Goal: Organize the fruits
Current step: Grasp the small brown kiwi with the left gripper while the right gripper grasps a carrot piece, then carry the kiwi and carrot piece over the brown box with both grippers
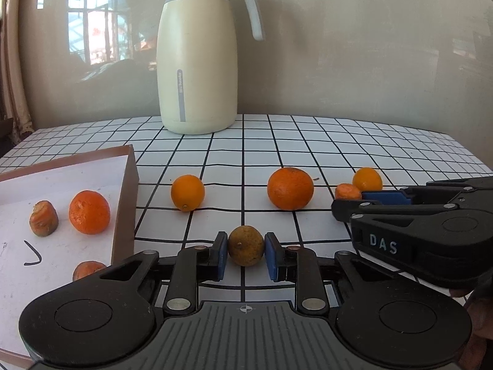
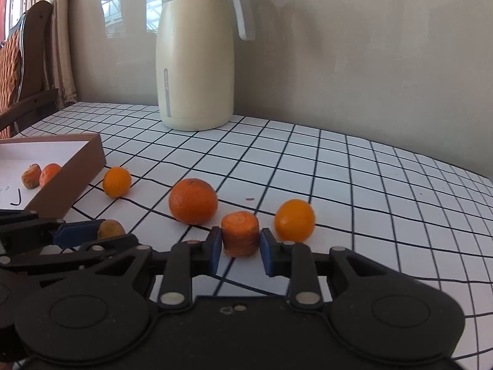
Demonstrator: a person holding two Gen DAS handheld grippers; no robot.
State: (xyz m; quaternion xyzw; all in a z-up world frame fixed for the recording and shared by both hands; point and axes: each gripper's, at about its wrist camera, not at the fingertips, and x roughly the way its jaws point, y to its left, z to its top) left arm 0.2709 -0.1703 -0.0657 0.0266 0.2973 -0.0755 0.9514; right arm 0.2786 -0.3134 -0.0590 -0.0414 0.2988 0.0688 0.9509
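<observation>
Left gripper [image 1: 246,251] clamps the small brownish round fruit [image 1: 246,249]; right gripper [image 2: 240,246] pinches the orange carrot stub [image 2: 240,233], both probably bound for the cardboard tray [image 1: 123,215].

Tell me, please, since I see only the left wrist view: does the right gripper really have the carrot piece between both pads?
Observer: Yes. In the right wrist view the carrot piece stands upright, cut face up, and both blue pads of the right gripper press on it.
Operator: Does the small orange fruit touch it? For me they overlap.
Observer: No. It lies apart, just past the pad on the picture's right.
Operator: What stands beyond the box?
Observer: A wooden chair with a patterned cushion.
</observation>
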